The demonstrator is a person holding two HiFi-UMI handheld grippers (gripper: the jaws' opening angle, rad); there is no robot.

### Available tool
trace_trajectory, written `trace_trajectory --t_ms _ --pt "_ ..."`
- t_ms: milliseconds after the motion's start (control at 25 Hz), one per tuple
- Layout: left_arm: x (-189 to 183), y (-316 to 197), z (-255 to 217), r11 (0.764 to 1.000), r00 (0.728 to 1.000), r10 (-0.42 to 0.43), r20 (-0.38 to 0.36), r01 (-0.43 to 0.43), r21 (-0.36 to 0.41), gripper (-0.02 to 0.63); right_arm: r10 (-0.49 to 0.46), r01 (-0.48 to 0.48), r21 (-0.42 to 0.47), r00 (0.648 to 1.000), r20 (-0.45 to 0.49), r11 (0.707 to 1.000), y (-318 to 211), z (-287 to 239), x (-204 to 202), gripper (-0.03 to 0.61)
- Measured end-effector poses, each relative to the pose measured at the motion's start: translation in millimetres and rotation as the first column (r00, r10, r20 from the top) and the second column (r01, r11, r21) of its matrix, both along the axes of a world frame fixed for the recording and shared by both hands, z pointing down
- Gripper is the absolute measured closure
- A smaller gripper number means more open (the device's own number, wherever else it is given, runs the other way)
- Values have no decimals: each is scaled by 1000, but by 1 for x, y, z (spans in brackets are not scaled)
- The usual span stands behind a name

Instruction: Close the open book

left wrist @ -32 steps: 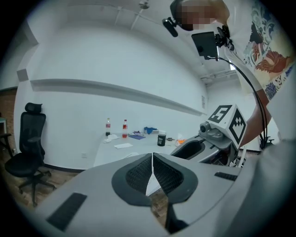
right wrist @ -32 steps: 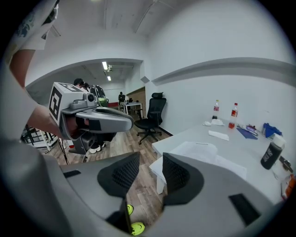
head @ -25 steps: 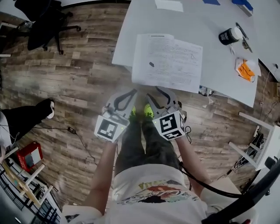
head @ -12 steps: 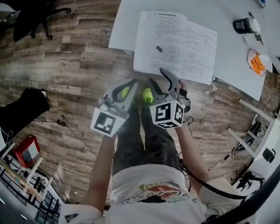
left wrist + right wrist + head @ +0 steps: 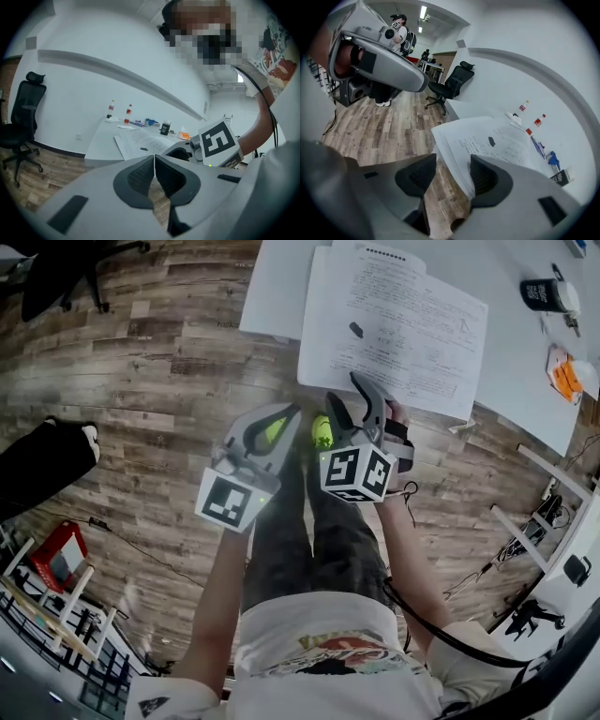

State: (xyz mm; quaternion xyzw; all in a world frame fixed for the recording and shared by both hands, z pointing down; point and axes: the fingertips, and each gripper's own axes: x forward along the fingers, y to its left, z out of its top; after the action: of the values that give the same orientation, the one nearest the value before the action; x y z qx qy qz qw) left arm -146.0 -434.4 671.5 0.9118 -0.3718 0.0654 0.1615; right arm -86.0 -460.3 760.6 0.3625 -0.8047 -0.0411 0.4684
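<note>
Book (image 5: pixel 394 329) pages are spread flat at the near edge of the white counter (image 5: pixel 272 296), and a small dark object (image 5: pixel 356 330) rests on the left page. The approach is judged to be the step in hand, since no page has been lifted.

The right gripper (image 5: pixel 345 395) is held at the book's near edge. Its jaws have just been opening and are set wide. In the right gripper view (image 5: pixel 453 159) the page corner is seen in the gap, but no pad is pressed on it.

The left gripper (image 5: pixel 289 416) is held just beside, off the counter, with its jaws closed together on nothing (image 5: pixel 154 157).

For the next move, one half's outer edge would need to be caught and swung over the spine. The dark object may have to be cleared first.
</note>
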Motion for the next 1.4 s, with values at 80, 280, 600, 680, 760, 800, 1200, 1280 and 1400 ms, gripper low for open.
trace_trajectory --t_ms 80,280,600,680,760,800,1200,1280,1400 --pt "-1 0 3 1000 1000 2 -1 -2 -7 600 9 -9 6 1000 -22 1000 -3 4 -1 371" --pt "-3 0 9 1000 1000 1 -15 -2 -27 600 27 -22 52 995 -97 998 -7 10 2 373" --pt "-8 -3 12 999 1000 -6 -30 5 -44 600 54 -38 104 987 -154 994 -11 13 3 378" --pt "-8 -3 11 999 999 -5 -31 4 -41 600 59 -47 101 991 -124 994 -11 9 3 385" --pt "-7 -3 8 999 1000 0 -30 -1 -33 600 55 -47 97 995 -85 994 -10 4 2 394" --pt "-7 -3 5 1000 1000 2 -31 -3 -29 600 55 -49 92 996 -63 995 -9 0 2 402" --pt "1 -8 -36 999 999 35 -19 -34 24 600 112 -113 9 992 51 994 3 -41 1 532" --pt "2 -12 -48 999 999 35 -19 -34 38 600 121 -121 -9 989 86 993 3 -53 1 537" --pt "7 -15 -64 997 999 46 -13 -45 59 600 139 -137 -28 982 128 990 2 -70 5 543"
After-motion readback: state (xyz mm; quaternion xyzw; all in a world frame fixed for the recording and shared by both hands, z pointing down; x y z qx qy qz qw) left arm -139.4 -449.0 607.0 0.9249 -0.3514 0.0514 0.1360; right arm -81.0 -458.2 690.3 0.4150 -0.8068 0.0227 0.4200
